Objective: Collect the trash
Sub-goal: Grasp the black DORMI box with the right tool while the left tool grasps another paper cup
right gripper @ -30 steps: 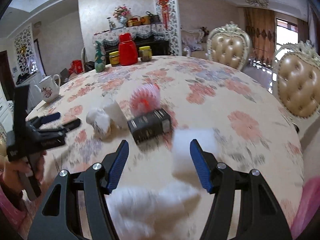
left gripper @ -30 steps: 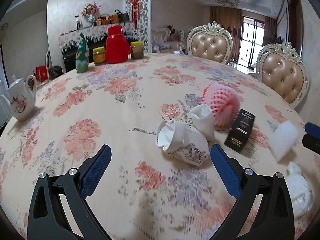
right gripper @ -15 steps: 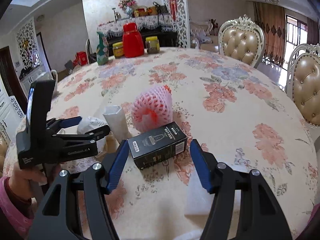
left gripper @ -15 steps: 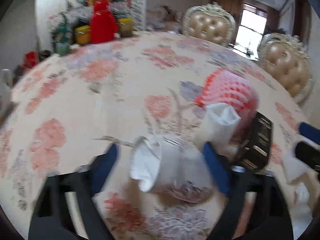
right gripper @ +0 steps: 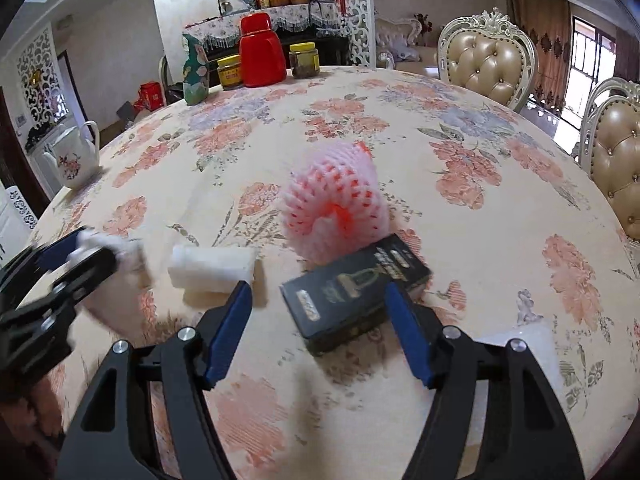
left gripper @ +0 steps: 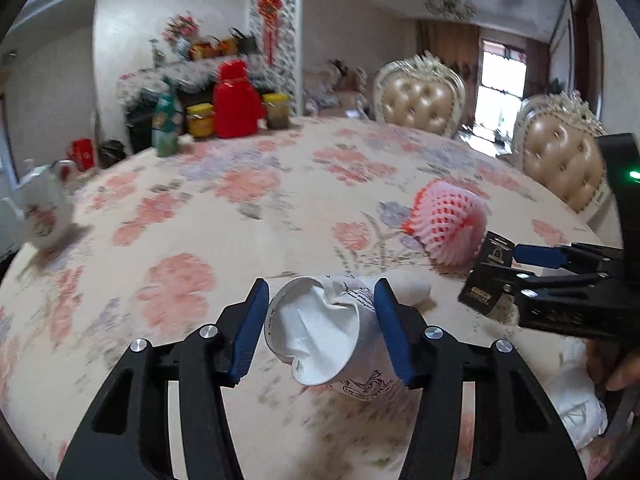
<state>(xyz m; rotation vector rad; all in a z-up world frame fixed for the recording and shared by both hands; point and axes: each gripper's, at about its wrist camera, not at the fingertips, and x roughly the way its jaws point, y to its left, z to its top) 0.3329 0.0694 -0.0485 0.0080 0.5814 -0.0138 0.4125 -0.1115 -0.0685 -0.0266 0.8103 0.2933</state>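
Left tool (left gripper: pixel 320 326): jaws have just been closing, blue pads now pressed on both sides of a crumpled white paper cup with dark line print (left gripper: pixel 328 340). Cup squashed, mouth facing the camera, rim dented. It looks lifted clear of the bench, can't confirm.

Right tool (right gripper: pixel 320 328): jaws have just been opening, now parted around a black rectangular carton with gold print (right gripper: pixel 356 300). Right pad close to the carton's end, contact unclear; left pad well clear. Not gripping.

Outward from there, on the round bench with floral cloth (right gripper: pixel 460 160):
- pink-and-white foam fruit net (right gripper: pixel 336 208) touching the carton's far side
- white folded paper piece (right gripper: pixel 212 266) lying flat, just left of the right tool's left finger
- white crumpled plastic bag (left gripper: pixel 576 404) at the near edge, under the right tool in the left wrist view

Far edge: red plastic jug (right gripper: pixel 260 52), two yellow-lidded jars, green bottle. White floral teapot (right gripper: pixel 74 160) at left edge.
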